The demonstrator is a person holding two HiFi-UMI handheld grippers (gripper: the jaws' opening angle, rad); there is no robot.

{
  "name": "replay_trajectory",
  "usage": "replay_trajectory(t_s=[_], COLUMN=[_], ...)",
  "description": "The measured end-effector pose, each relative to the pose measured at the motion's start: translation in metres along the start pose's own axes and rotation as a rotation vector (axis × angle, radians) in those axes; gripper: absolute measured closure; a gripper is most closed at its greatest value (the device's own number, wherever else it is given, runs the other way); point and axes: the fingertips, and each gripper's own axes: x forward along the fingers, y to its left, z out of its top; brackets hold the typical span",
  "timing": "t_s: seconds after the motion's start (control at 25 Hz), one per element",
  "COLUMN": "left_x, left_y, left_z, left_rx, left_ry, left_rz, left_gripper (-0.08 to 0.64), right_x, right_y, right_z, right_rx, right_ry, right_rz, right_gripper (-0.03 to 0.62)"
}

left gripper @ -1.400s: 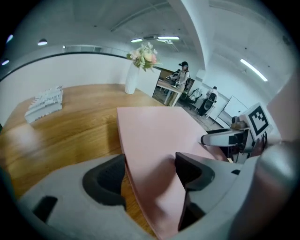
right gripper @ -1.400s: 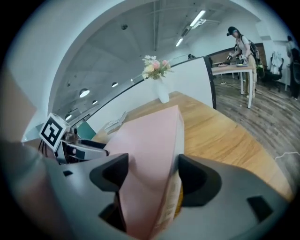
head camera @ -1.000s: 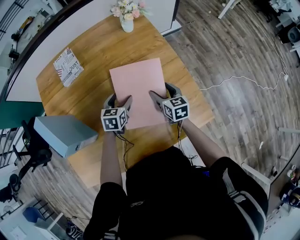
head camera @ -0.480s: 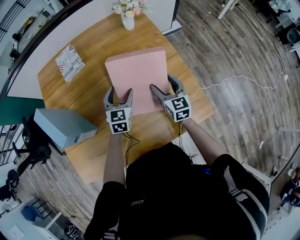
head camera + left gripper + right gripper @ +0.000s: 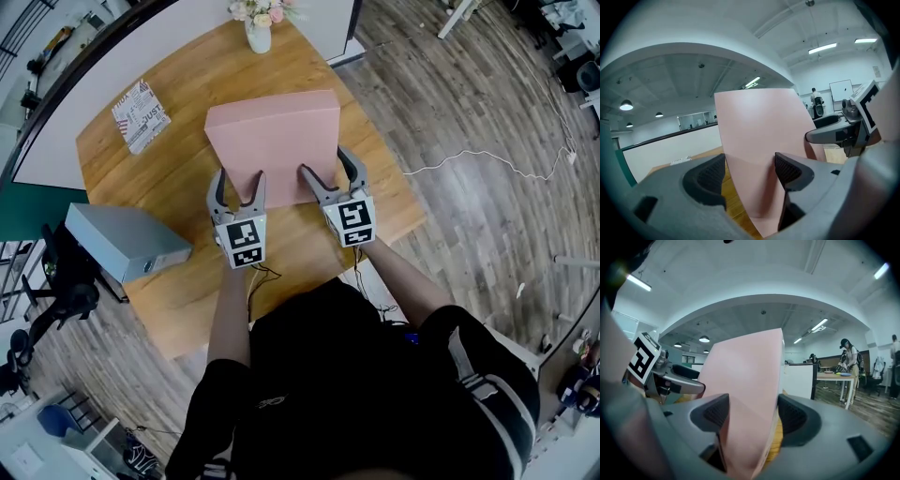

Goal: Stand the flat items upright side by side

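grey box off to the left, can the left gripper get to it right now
Probably not yet: the left gripper is shut on the tilted pink board, which it holds with the right gripper. The path to the grey box looks free otherwise.

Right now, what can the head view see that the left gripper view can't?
Only the head view shows the flower vase and the grey box. Only the left gripper view shows ceiling lights and a distant person. Both show the pink board clamped in the left gripper and the right gripper, and the wooden table.
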Motion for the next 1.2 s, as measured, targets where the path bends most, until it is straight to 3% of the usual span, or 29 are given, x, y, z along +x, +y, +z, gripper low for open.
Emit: replay_trajectory(t_s=[0.8, 1.2], left_x=[-0.055, -0.068], left_y=[-0.021, -0.027], left_z=[-0.017, -0.023], left_rx=[0.05, 0.025], left_ry=[0.014, 0.033], left_rz=[0.06, 0.099], left_gripper=[0.22, 0.222], right_x=[-0.05, -0.067], right_y=[0.027, 0.031], right_z=[-0.004, -0.01], right_rx=[-0.043, -0.066], right_ry=[-0.008, 0.019], right_rz=[0.076, 0.222], right_gripper=[0.284, 0.27])
